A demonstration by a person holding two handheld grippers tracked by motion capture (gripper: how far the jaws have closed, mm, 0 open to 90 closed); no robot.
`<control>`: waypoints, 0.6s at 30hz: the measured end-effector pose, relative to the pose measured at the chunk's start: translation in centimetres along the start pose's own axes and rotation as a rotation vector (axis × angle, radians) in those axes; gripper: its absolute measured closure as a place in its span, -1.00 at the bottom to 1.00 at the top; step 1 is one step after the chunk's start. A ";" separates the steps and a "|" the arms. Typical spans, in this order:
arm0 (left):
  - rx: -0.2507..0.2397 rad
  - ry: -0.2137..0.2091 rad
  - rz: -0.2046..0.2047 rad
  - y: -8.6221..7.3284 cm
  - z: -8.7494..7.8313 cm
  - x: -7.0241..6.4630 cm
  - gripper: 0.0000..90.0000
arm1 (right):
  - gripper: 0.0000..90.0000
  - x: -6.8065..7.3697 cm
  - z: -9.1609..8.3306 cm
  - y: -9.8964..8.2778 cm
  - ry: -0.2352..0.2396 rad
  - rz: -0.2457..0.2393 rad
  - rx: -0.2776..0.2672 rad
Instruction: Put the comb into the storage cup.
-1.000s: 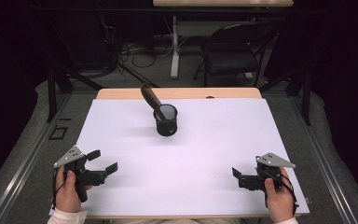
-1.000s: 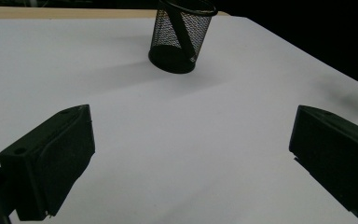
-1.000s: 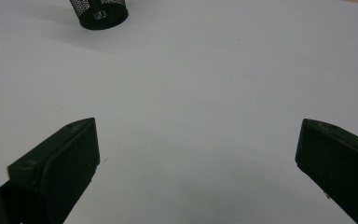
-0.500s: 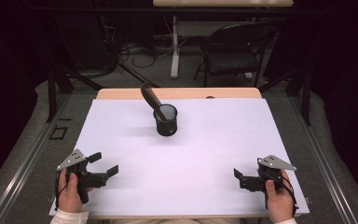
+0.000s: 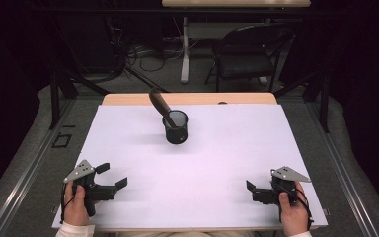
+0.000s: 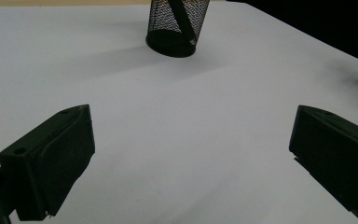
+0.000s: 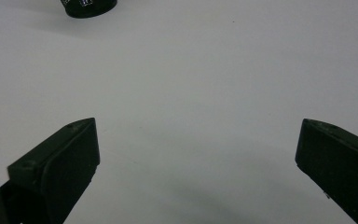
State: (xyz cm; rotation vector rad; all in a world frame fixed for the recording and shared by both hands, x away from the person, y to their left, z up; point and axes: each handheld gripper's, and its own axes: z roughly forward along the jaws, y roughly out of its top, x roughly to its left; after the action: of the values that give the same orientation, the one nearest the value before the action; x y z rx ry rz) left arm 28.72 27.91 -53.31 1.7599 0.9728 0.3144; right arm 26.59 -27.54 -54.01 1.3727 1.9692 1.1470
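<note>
High view: your left gripper (image 5: 112,177) and right gripper (image 5: 251,190) sit at the near corners of the white table (image 5: 227,148), jaws spread, holding nothing. Both have drifted a little nearer to you than half a second ago. The mesh cup (image 5: 175,127) stands upright mid-table, well apart from both — unmoved, a dark tool (image 5: 159,102) leaning out of it.

Left gripper view: jaws wide; mesh cup (image 6: 177,25) far ahead.

Right gripper view: jaws wide — the cup's base (image 7: 91,8) at the top edge.

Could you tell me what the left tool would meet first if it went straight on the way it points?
Probably the mesh cup: it stands ahead of the open left tool, slightly left of centre, with bare table between. Depth is unclear.
</note>
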 end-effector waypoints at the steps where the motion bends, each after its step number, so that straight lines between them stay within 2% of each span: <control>1: 0.000 0.000 0.000 0.0 0.0 0.0 -0.99 | -1.00 0.0 0.1 0.0 0.001 -0.001 -0.002; 18: 0.000 -0.002 0.004 -0.2 0.2 0.0 -0.99 | -1.00 0.2 0.4 -0.3 0.012 -0.012 0.008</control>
State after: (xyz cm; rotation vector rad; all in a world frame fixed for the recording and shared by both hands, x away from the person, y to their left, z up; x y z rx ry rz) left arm 28.74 27.82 -53.54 1.7620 0.9685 0.3152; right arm 26.64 -27.23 -54.45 1.3587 1.9897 1.1461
